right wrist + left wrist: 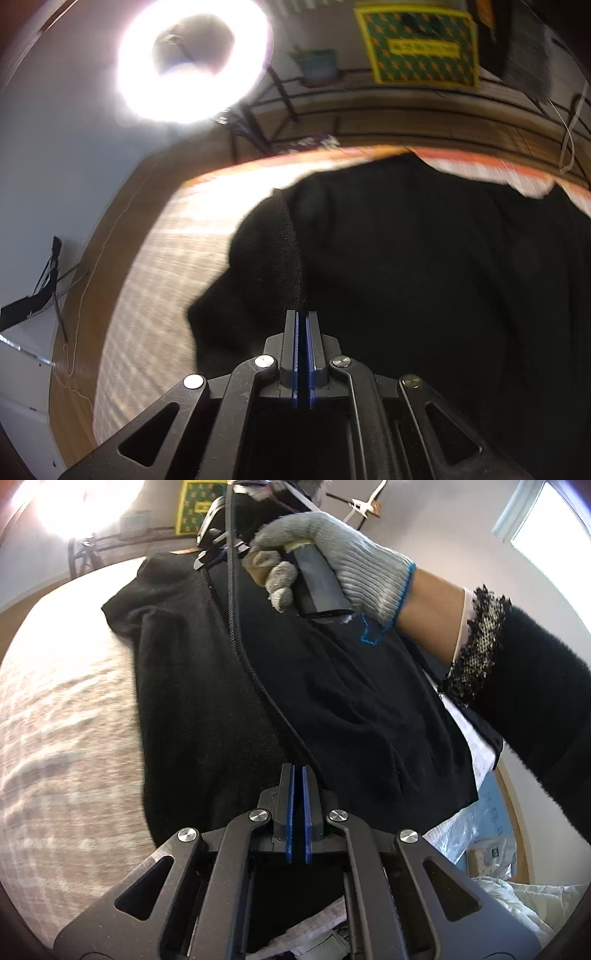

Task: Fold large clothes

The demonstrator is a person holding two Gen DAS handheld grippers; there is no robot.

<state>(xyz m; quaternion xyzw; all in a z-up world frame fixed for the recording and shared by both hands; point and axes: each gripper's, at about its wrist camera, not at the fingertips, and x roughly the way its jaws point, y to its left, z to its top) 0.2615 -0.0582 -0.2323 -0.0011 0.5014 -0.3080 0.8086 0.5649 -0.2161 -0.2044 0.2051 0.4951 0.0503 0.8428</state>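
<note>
Jaws of both the left gripper (pixel 297 771) and right gripper (pixel 302 316) are pinched onto the black garment (pixel 295 686).

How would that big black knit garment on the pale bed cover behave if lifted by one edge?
Probably floppy: the black knit garment already lies in soft folds and ridges. Its fuzzy weave looks grippy rather than slippery. Being large, it would likely sag and drag across the bed cover.

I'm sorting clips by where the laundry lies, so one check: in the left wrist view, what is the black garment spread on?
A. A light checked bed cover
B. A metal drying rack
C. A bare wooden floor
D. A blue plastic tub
A: the black garment lies spread across a light checked bed cover, which shows pale and woven to its left; the wooden floor appears only beyond the bed's edge.
</note>
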